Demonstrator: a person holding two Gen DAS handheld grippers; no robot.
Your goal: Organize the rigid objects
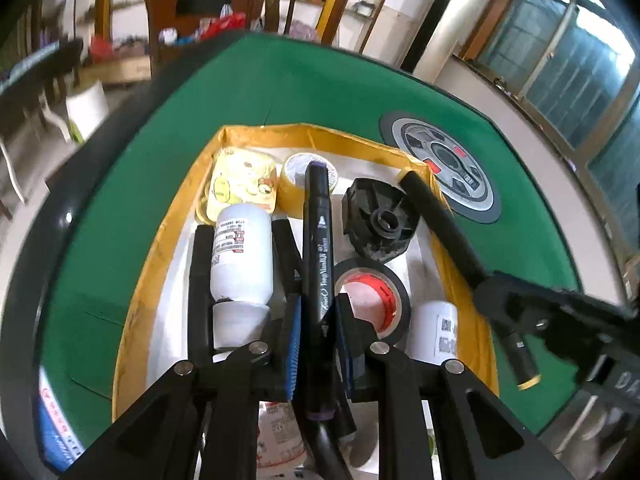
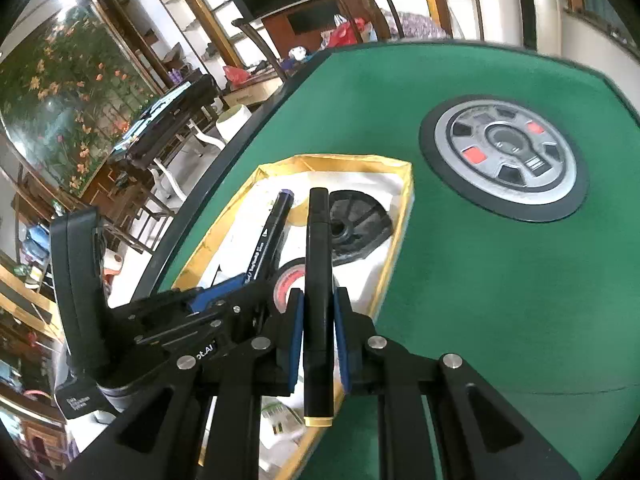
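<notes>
In the left wrist view, the left tool (image 1: pixel 318 322) pinches a black marker (image 1: pixel 316 248) with white script and a purple end, held over a yellow-walled box (image 1: pixel 140 280). The box holds a white bottle (image 1: pixel 240 256), yellow tape (image 1: pixel 296 178), black tape (image 1: pixel 372 296) with a red core, a black hub (image 1: pixel 378 224) and a cartoon-printed pack (image 1: pixel 244 180). The box sits on a green surface (image 1: pixel 280 84) with a round control panel (image 1: pixel 442 166). In the right wrist view, the right tool (image 2: pixel 316 316) clamps a second marker (image 2: pixel 318 280), black with a yellow end, above the box's right wall (image 2: pixel 394 248). Wooden chairs (image 2: pixel 360 4) and shelves stand behind.
</notes>
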